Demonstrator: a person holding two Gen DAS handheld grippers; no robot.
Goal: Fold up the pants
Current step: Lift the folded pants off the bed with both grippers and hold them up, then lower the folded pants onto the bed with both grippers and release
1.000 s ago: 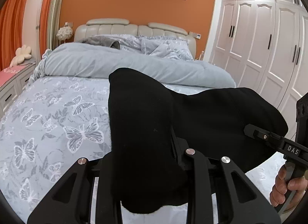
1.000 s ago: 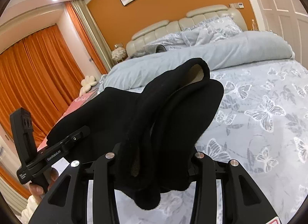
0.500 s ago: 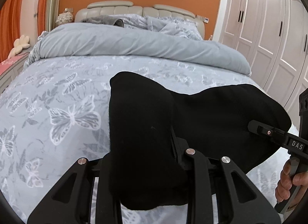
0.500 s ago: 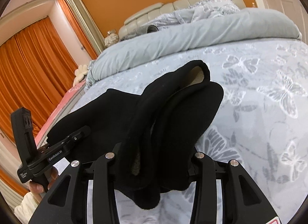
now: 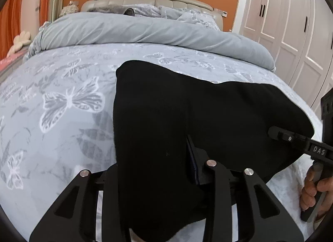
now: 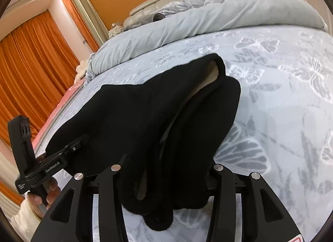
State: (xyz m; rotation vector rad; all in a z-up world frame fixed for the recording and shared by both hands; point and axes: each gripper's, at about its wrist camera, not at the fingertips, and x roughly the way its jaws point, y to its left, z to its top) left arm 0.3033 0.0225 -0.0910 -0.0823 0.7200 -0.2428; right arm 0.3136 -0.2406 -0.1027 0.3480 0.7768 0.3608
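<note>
The black pants (image 5: 218, 121) hang stretched between my two grippers, just above the bed. My left gripper (image 5: 158, 158) is shut on one bunched end of the pants, which drapes over its jaws and hides the fingertips. My right gripper (image 6: 166, 158) is shut on the other end of the pants (image 6: 129, 121), where the pale inner lining shows at a fold. The right gripper also shows at the right edge of the left wrist view (image 5: 299, 142), and the left gripper at the left edge of the right wrist view (image 6: 60, 158).
The bed sheet (image 5: 62, 100) is grey with white butterflies. A rolled grey duvet (image 5: 145, 31) and pillows lie toward the headboard. White wardrobes (image 5: 291, 34) stand on the right, orange curtains (image 6: 31, 65) on the left.
Both grippers have moved down and forward with the pants, closer to the bed sheet. Their hold on the pants is unchanged.
</note>
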